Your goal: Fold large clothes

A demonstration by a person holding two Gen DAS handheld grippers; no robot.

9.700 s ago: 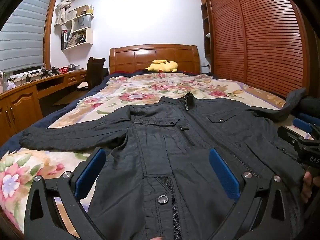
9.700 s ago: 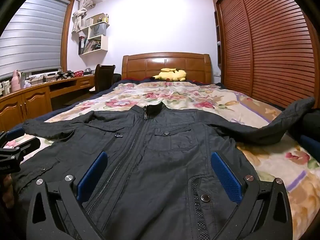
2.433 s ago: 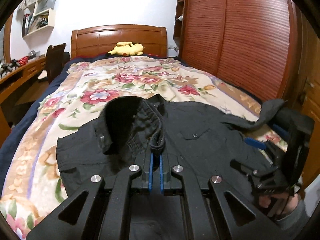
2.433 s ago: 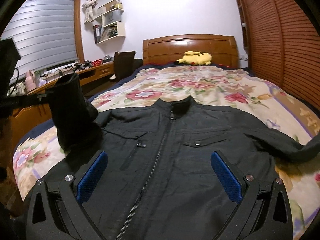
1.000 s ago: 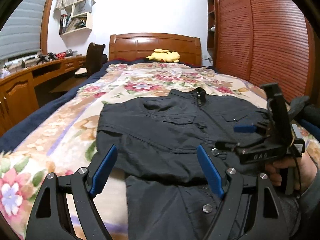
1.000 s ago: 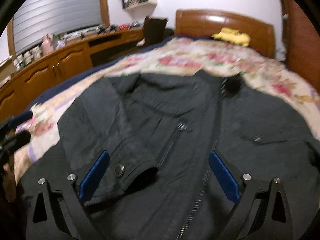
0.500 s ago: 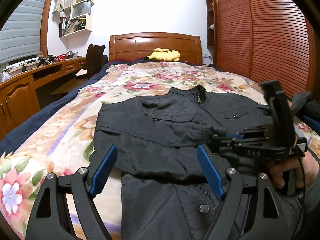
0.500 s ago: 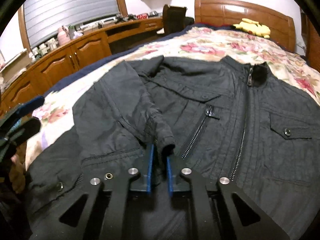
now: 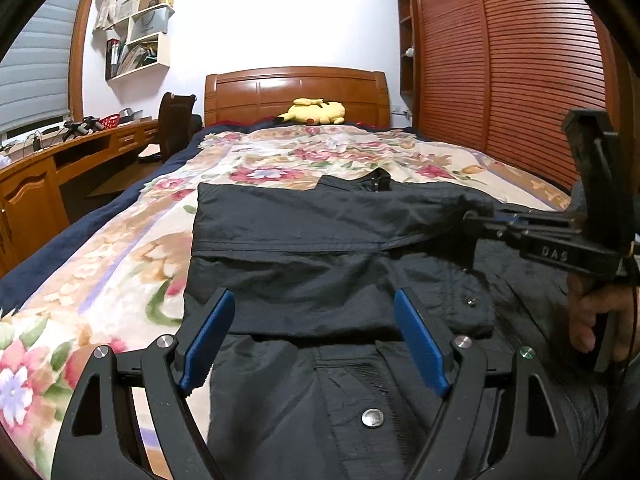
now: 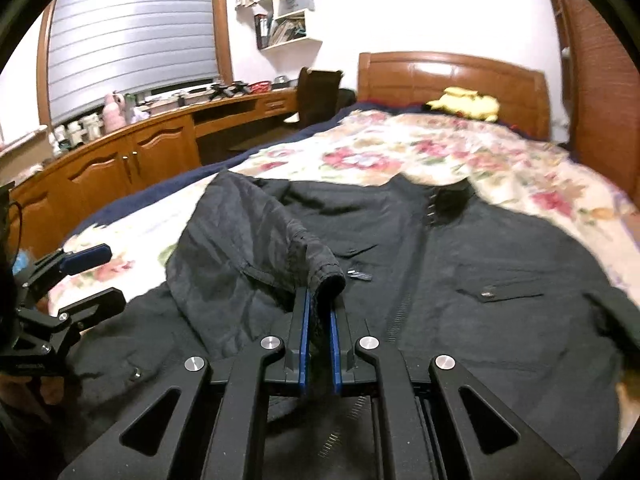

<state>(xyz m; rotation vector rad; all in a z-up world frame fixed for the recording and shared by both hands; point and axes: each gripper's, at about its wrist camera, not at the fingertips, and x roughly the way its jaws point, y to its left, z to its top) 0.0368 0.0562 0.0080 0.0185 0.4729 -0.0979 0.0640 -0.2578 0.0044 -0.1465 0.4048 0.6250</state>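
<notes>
Gripping a cuff, the right gripper point(image 10: 319, 312) pinches the end of the black jacket's point(image 9: 320, 264) sleeve point(image 10: 256, 236) between its blue pads point(image 10: 305, 320), holding it above the chest of the garment. The jacket lies face up, zip closed, on the near half of a floral bedspread point(image 9: 120, 264), collar toward the far wooden headboard point(image 9: 296, 94), where a yellow plush toy point(image 9: 316, 111) rests. In the left wrist view that sleeve is drawn flat across the chest from the left shoulder to the right, its end meeting the right gripper at the right edge of the picture. The left gripper point(image 9: 316, 336) hangs over the near hem with its jaws spread wide and nothing between them.

The fabric looks thin, woven and lightly crinkled, so it is likely light for its size, limp, and a little slick; it should crease where it is laid but may slide off itself if let go carelessly. The ribbed cuff, the hem corners and the shoulder seams look like the firmest places to take hold, being doubled and stitched. Snaps point(image 9: 372, 417), pocket flaps and the zip point(image 10: 400, 312) add stiff lines that may resist a crosswise fold. The far right sleeve appears not yet folded in, so the task seems early.
</notes>
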